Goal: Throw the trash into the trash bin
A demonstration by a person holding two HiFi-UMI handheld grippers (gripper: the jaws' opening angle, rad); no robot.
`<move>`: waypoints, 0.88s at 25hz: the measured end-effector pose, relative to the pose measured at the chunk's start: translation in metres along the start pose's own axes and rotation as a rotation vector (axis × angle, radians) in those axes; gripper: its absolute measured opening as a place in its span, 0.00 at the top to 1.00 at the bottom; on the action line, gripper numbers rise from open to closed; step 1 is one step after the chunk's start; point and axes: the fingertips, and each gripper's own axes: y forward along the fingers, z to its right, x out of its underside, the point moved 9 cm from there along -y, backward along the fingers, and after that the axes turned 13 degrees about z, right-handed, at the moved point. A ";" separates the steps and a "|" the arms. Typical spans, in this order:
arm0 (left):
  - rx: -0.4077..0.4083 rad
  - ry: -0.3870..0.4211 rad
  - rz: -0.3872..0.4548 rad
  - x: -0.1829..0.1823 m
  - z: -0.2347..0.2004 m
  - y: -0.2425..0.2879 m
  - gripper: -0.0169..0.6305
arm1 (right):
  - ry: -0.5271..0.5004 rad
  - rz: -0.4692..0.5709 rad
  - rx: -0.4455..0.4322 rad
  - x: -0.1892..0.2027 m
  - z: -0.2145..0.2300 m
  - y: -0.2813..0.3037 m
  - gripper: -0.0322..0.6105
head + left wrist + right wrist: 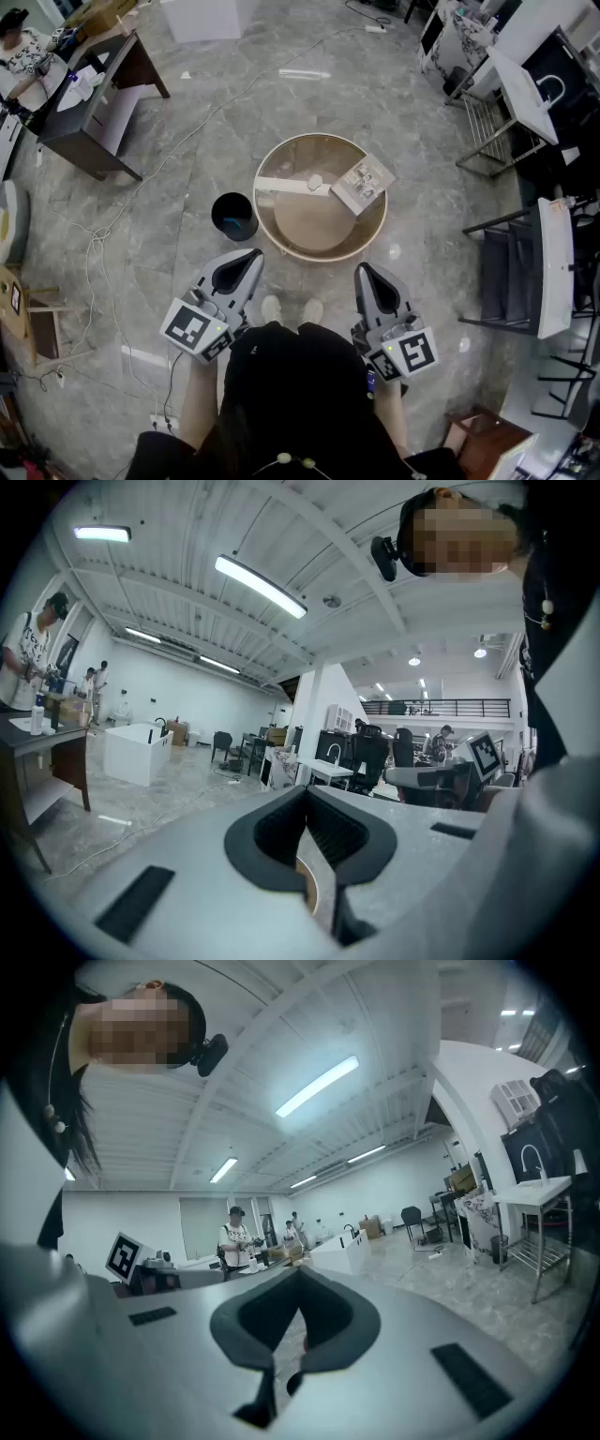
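Observation:
A round wooden table [281,246] stands ahead of me with trash on it: a long white strip [281,185], a small crumpled ball [315,181] and a printed carton [363,184]. A black trash bin [233,216] sits on the floor against the table's left side. My left gripper [255,253] is shut and empty, held just short of the bin. My right gripper [364,268] is also shut and empty, near the table's front right rim. In the left gripper view the left gripper [307,794] has its jaws pressed together; the right gripper [298,1274] looks the same in the right gripper view.
A dark desk [94,103] with a person [23,47] beside it stands at the far left. Cables [103,230] trail over the marble floor. White tables and dark chair frames [525,272] line the right side. My shoes [291,309] are at the table's near edge.

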 end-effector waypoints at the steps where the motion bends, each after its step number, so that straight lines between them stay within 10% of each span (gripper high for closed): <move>1: 0.000 -0.001 -0.003 0.000 0.000 0.000 0.96 | 0.001 -0.001 -0.001 0.000 -0.001 0.000 0.95; 22: -0.085 -0.025 0.014 0.001 -0.032 -0.042 0.96 | 0.040 -0.040 0.012 0.026 -0.021 0.025 0.95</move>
